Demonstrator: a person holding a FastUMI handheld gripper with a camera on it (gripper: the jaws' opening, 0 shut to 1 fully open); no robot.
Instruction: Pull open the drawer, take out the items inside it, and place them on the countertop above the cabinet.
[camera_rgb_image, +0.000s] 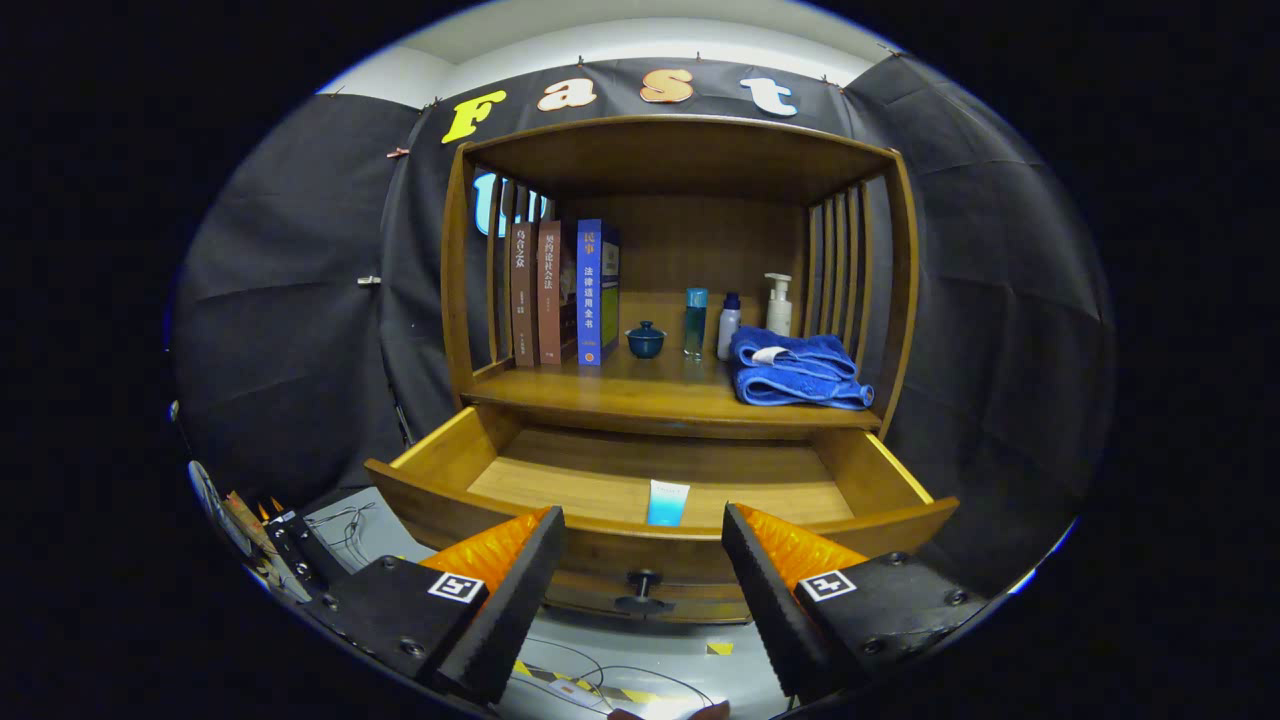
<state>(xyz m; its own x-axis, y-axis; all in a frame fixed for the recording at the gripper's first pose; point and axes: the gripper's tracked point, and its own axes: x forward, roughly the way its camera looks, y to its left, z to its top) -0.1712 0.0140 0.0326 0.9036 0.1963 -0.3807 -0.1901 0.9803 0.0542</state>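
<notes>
At frame bottom, the gripper (643, 540) fingers spread apart, empty, before the open drawer (660, 545) holding a light-blue tube (667, 502).

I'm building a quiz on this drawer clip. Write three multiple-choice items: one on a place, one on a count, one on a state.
1. Where does the light blue tube lie?
A. on the countertop beside the towel
B. inside the drawer, near its front wall
C. between the books

2. How many books stand on the countertop?
A. one
B. three
C. five

3. What state is the drawer in?
A. pulled open
B. fully closed
C. taken out of the cabinet

Answers:
1. B, it lies behind the front panel, beyond the open gripper.
2. B, three spines stand upright.
3. A, its floor is exposed.
</notes>
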